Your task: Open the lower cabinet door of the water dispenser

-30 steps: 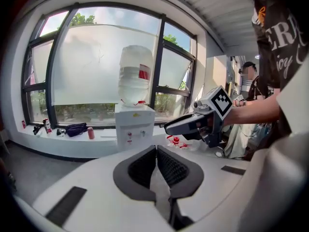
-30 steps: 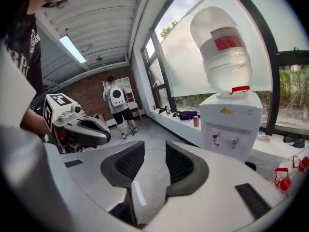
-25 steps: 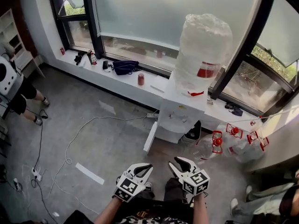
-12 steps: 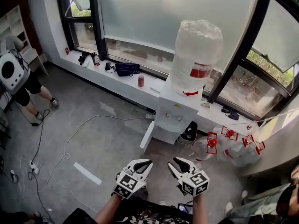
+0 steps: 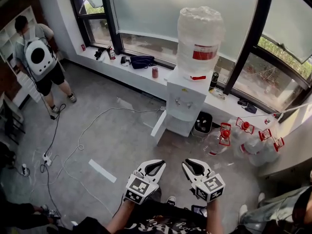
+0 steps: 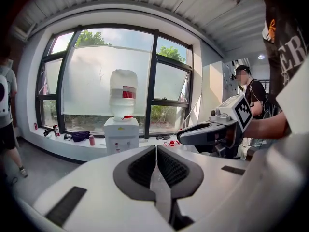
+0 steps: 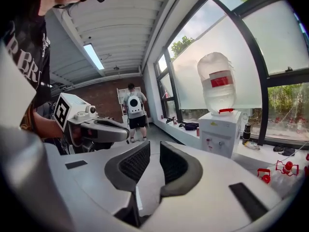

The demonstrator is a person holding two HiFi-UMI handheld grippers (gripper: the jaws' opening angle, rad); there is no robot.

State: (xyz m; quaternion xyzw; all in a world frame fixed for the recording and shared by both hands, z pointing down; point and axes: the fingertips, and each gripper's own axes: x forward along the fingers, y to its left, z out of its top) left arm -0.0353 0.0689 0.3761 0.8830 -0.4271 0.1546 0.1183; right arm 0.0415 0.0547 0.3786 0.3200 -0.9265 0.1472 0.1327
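Observation:
The white water dispenser (image 5: 186, 100) stands by the window with a large clear bottle (image 5: 200, 37) on top. Its lower cabinet door (image 5: 158, 126) hangs open, swung out to the left of the base. Both grippers are held far back from it over the grey floor. My left gripper (image 5: 158, 165) is shut, its pads meeting with nothing between them (image 6: 156, 154). My right gripper (image 5: 189, 164) shows a narrow empty gap (image 7: 155, 159) and its jaws are closing. The dispenser appears small ahead in both gripper views (image 6: 121, 135) (image 7: 220, 132).
A person with a white backpack (image 5: 41, 57) stands at the left. Cables (image 5: 83, 139) and a power strip (image 5: 47, 158) lie on the floor. Empty bottles with red handles (image 5: 243, 139) sit right of the dispenser, beside a black bin (image 5: 202, 123). Another person (image 5: 292, 209) is at the lower right.
The dispenser now looks farther off and more upright in view as I step back. Both grippers came back with me. The backpack person has come fully into view at the left.

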